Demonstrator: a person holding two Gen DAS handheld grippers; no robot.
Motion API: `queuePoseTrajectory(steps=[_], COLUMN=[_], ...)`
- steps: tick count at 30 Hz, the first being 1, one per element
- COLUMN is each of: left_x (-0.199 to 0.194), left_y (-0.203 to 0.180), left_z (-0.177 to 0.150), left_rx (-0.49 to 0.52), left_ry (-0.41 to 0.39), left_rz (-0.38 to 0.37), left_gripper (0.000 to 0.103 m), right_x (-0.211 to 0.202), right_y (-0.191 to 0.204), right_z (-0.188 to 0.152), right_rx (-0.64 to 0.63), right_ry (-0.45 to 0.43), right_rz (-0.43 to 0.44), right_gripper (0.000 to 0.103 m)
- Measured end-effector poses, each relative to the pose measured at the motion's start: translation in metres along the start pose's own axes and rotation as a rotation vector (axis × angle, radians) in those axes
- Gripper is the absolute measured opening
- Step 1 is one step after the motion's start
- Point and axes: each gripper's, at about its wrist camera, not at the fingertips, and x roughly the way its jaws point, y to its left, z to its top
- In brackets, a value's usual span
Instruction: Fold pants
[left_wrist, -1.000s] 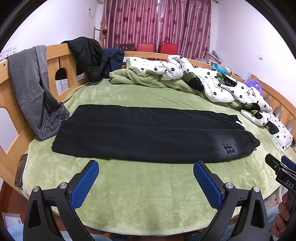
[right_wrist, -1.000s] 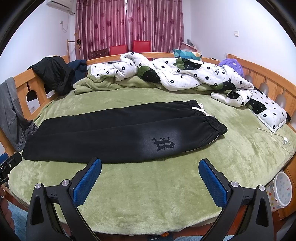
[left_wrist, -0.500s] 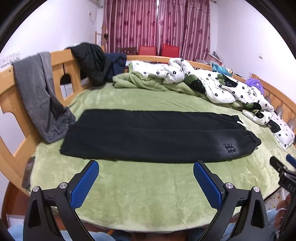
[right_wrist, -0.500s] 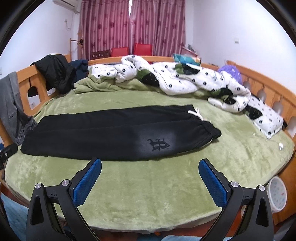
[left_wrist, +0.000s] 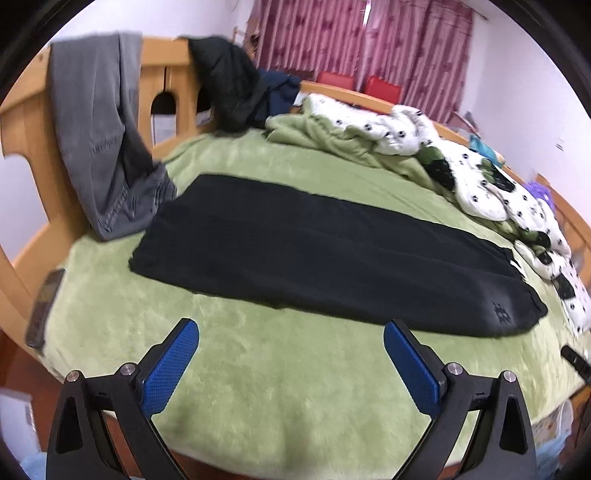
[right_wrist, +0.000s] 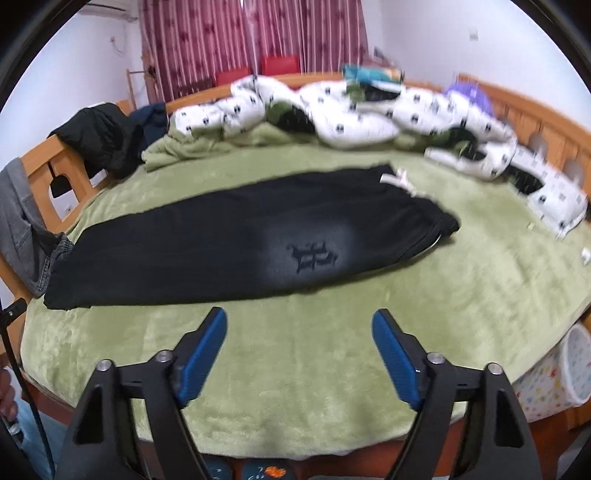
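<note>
Black pants (left_wrist: 314, 254) lie flat on the green bed cover, folded lengthwise with one leg over the other, leg ends at the left and waistband at the right. They also show in the right wrist view (right_wrist: 240, 240), with a dark emblem (right_wrist: 314, 256) on a faded patch and a white drawstring (right_wrist: 400, 181). My left gripper (left_wrist: 291, 336) is open and empty over the cover, short of the pants' near edge. My right gripper (right_wrist: 299, 325) is open and empty, just short of the near edge below the emblem.
Grey jeans (left_wrist: 103, 147) hang over the wooden bed rail (left_wrist: 22, 206) at the left. A black jacket (left_wrist: 229, 85) sits on the rail. A rumpled white patterned duvet (right_wrist: 351, 114) fills the far side. A phone (left_wrist: 44, 306) lies at the left edge. A patterned bin (right_wrist: 554, 373) stands beside the bed.
Both grippers have tilted and moved in toward the pants. The right gripper's jaws have narrowed somewhat but stay open. The pants have not moved.
</note>
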Motion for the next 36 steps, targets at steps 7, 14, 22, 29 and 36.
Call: queuePoseTrajectory(steps=[7,14,22,29,36], left_x=[0.077,0.137,0.19,0.181,0.166], left_y=[0.008,0.029,0.054,0.061,0.024], left_z=[-0.001,-0.002,0.008,0.043,0.113], left_rx=[-0.067,-0.14,-0.307,-0.336,-0.183], left_ry=[0.086,0.117,0.147,0.152,0.009], left_rz=[-0.084,-0.077,-0.079,-0.07,-0.022], left_gripper=[0.1,0.091,0.069,0.013,0.012], right_x=[0.071,0.148,0.198,0.19,0.19], right_y=[-0.024,-0.065,-0.082,-0.065,-0.056], right_z=[0.009,0.01,0.029,0.07,0.143], right_rx=[0.111,0.294,0.415,0.336,0.25], right_ry=[-0.002,0.081,0.102,0.039,-0.041], right_rz=[0.034,0.049,0.097,0.062,0.161], right_gripper=[0.076,0.064,0.055,0.013,0.012])
